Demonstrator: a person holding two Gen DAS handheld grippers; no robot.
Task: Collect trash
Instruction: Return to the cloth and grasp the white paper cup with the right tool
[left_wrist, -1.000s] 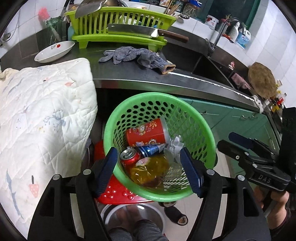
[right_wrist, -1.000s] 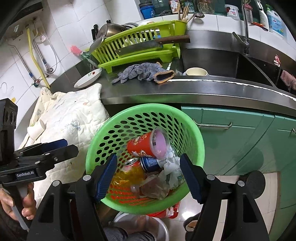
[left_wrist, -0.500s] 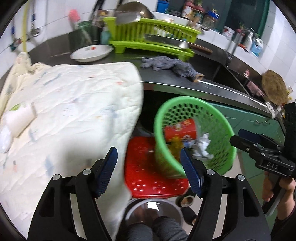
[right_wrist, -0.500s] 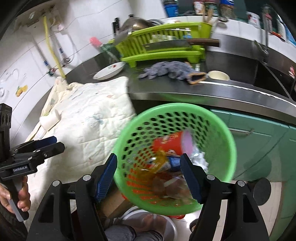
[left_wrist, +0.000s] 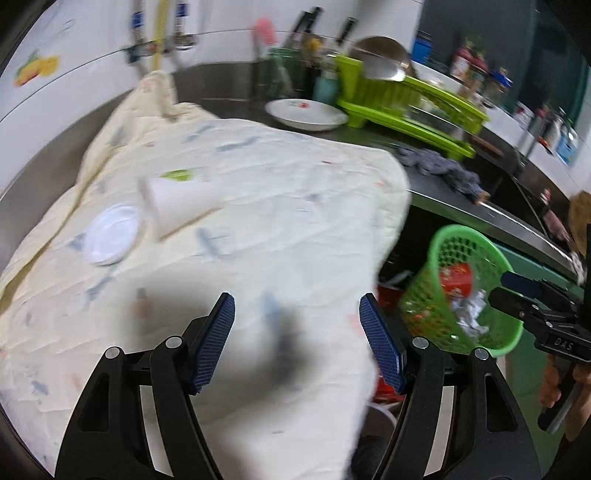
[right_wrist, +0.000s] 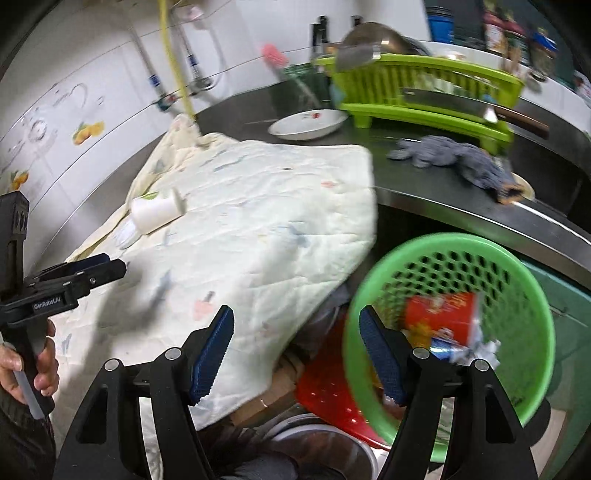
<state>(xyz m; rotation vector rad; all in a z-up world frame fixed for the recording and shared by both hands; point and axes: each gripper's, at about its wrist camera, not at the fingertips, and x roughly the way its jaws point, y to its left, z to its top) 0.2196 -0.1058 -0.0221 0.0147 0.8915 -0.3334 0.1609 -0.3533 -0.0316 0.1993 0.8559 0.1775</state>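
Note:
A green perforated basket (left_wrist: 443, 254) (right_wrist: 524, 266) sits low at the right and holds a red cup (right_wrist: 439, 314), a can and crumpled paper. On the cream quilt (left_wrist: 258, 206) (right_wrist: 258, 221) lie a white paper cup (left_wrist: 177, 199) (right_wrist: 153, 214) on its side and a white plastic lid (left_wrist: 110, 240). My left gripper (left_wrist: 297, 332) is open and empty above the quilt. My right gripper (right_wrist: 297, 338) is open and empty over the quilt's right edge, next to the basket.
A steel counter (right_wrist: 443, 184) runs behind, with a lime dish rack (right_wrist: 424, 92), a cleaver, a white dish (right_wrist: 306, 125) and a grey rag (right_wrist: 458, 158). A red stool (right_wrist: 332, 387) stands under the basket. Green cabinets are at the right.
Both grippers have swung left, away from above the basket and over the quilt. The white cup and lid have come into view. Both stay open and empty.

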